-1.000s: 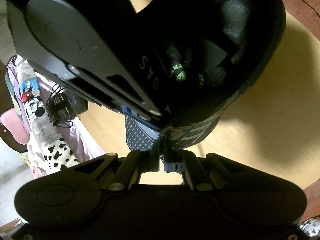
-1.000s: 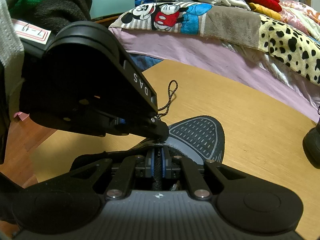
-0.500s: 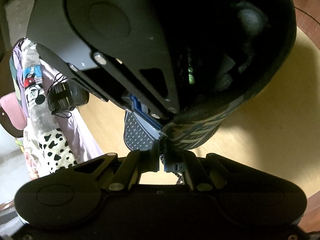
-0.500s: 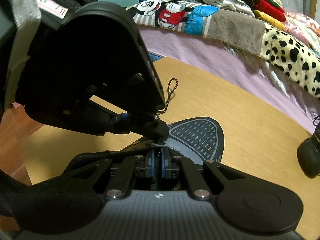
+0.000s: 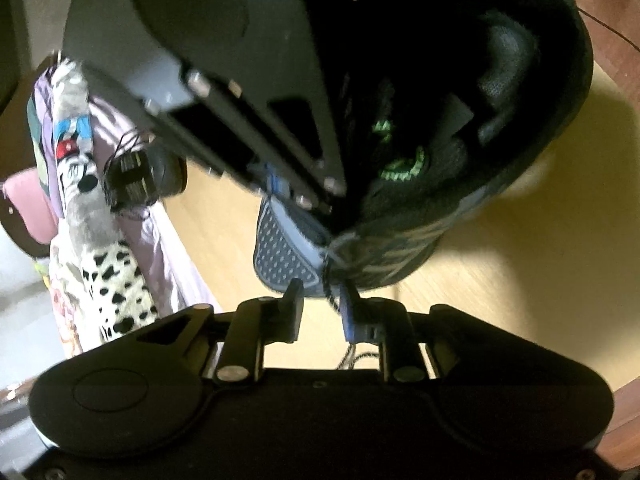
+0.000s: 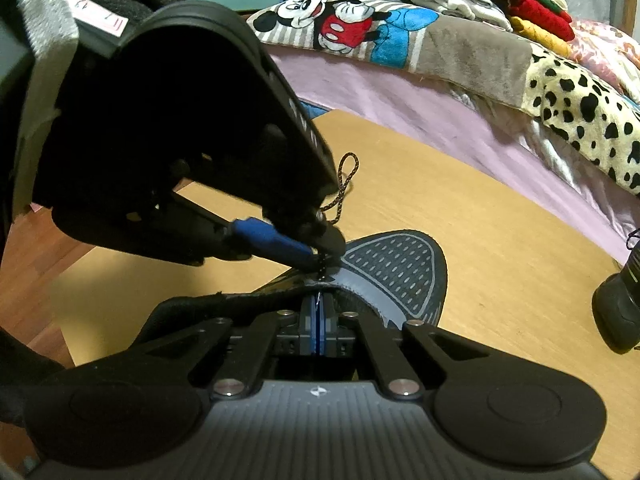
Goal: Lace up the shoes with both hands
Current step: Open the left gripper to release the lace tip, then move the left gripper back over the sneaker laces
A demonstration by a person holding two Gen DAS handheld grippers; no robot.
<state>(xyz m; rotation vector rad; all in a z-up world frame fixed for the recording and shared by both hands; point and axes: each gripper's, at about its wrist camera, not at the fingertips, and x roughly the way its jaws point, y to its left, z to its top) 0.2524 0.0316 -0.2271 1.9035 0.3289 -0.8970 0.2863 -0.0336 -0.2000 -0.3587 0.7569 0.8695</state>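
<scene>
Your left hand-held gripper (image 5: 320, 304) is sitting with its jaws apart; the speckled lace (image 5: 331, 296) is running through the gap, lying against the blue pad on the right-hand finger, not pinched. Nothing is gripped on that side.

Your right hand-held gripper (image 6: 317, 330) is showing its blue pads pressed together right at the edge of the shoe's upper. Something thin looks trapped between them, probably the eyelet edge or the lace, but I can't tell which.

Just ahead of both sets of fingers, the shoe (image 6: 394, 272) is lying on the tabletop (image 6: 480, 248), dotted grey toe pointing away from the right gripper. From the left camera you're looking straight down into the shoe's dark opening, so the eyelet row is mostly hidden.

In the right view, a short loop of lace (image 6: 347, 172) is standing up above the left tool's tips, so the lace is coming up through an eyelet near the tongue.

Progress, as a judgement: you're mid-threading at one eyelet. How many are already laced isn't visible. No knot or bow showing, so tightening and tying are remaining.

Further out: a second shoe (image 6: 618, 312) at the tabletop's far right, and a bed (image 6: 460, 92) piled with clothes beyond.
</scene>
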